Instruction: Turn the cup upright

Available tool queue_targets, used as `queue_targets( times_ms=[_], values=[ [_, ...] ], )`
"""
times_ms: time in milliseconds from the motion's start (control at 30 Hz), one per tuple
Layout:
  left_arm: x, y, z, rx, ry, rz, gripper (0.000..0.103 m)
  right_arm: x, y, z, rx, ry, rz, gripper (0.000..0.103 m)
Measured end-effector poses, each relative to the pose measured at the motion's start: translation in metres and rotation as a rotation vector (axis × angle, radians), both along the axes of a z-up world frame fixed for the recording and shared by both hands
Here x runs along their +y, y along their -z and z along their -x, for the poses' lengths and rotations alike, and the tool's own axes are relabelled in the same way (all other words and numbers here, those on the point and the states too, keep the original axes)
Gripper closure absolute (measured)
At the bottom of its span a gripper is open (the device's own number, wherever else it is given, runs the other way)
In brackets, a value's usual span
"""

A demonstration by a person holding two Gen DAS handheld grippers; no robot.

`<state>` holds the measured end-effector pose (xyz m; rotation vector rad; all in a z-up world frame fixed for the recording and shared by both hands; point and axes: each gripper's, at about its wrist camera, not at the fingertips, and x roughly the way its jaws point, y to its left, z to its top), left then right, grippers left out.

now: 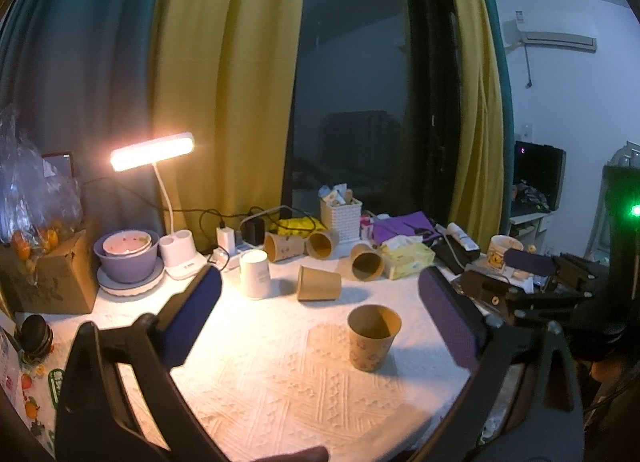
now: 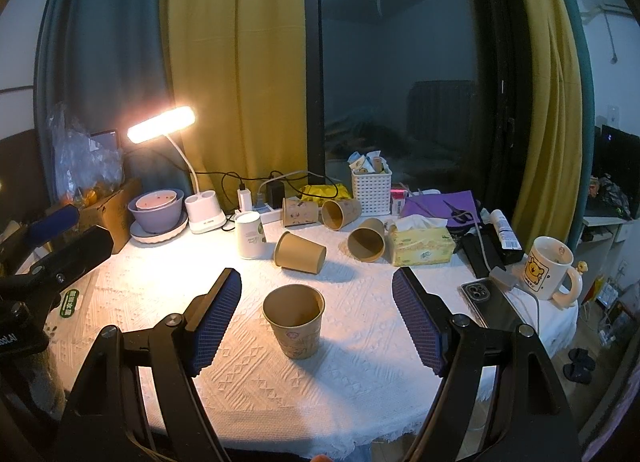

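A brown paper cup (image 1: 373,337) stands upright on the white tablecloth (image 1: 280,382); it also shows in the right wrist view (image 2: 295,319). Several more brown cups lie on their sides behind it, the nearest one (image 1: 319,283) (image 2: 299,252) with its mouth to the left. My left gripper (image 1: 320,318) is open and empty, with the upright cup between its fingers but further off. My right gripper (image 2: 316,316) is open and empty, its blue pads either side of the upright cup without touching it. The right gripper shows in the left wrist view (image 1: 532,270) at the right.
A white cup (image 2: 250,234) stands upside down by a lit desk lamp (image 2: 162,124). Purple bowls (image 2: 158,208), a white basket (image 2: 371,190), a tissue box (image 2: 422,242), a phone (image 2: 490,300) and a bear mug (image 2: 550,268) ring the table.
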<state>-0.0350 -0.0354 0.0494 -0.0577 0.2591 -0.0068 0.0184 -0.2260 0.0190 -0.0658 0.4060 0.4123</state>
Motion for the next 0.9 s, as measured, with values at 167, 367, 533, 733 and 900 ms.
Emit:
queue_targets(
  times_ms=[167, 367, 533, 733, 900],
  values=[
    [-0.0008, -0.0001, 0.0001, 0.0, -0.001, 0.0, 0.003, 0.0009, 0.0001, 0.0005, 0.003, 0.001, 0.0, 0.022],
    [-0.0013, 0.0001, 0.0009, 0.0, -0.001, 0.003, 0.003, 0.0019, 0.0024, 0.0009, 0.005, -0.003, 0.002, 0.022],
    [-0.0021, 0.002, 0.002, 0.003, 0.002, 0.005, 0.003, 0.0028, 0.0036, 0.0013, 0.008, -0.005, 0.003, 0.022],
    [-0.0022, 0.0023, 0.0024, 0.003, 0.003, 0.006, 0.003, 0.0048, 0.0069, 0.0008, 0.014, -0.007, 0.006, 0.022],
    [-0.0022, 0.0024, 0.0027, 0.003, 0.003, 0.007, 0.003, 0.006, 0.0075, 0.0013, 0.014, -0.007, 0.007, 0.022]
  ],
)
